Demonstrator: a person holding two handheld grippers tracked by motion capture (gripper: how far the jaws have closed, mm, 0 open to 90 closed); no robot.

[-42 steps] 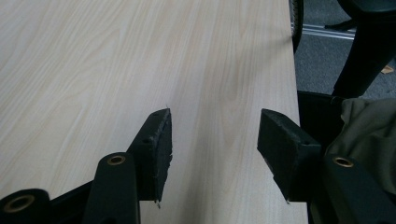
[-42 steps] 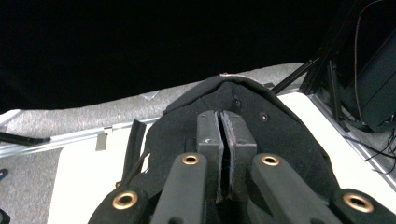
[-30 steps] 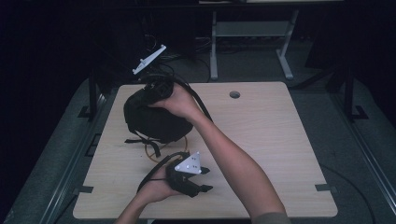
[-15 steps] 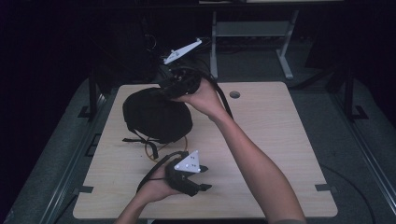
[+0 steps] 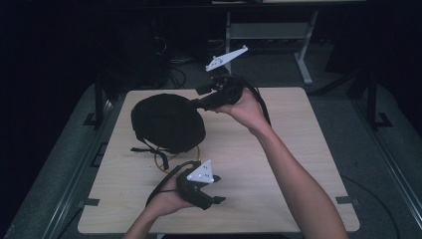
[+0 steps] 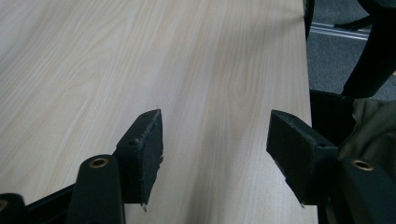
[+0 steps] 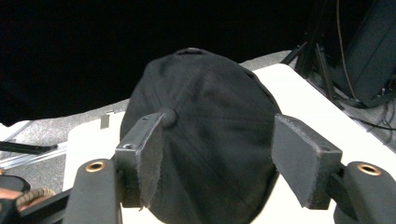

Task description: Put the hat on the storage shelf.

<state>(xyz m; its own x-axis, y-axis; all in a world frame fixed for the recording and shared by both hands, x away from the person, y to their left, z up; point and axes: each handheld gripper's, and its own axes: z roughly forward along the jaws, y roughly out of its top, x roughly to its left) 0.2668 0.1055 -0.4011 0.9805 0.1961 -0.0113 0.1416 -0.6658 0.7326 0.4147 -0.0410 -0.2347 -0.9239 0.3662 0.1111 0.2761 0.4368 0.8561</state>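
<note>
Black grippers [image 5: 199, 191], grey plates, seemingly bare forearms.

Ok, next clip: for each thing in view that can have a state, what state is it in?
black cap: lying on the table, crown up, not gripped.
right tool: jaws open, held just off the cap's edge, nothing between them.
left tool: jaws open, empty, low over bare tabletop.
table: light wood, carrying the cap with its straps.

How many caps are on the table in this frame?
1. A black cap lies on the far left part of the table, in front of the open right gripper. The left gripper is open near the front edge, holding nothing.
</note>
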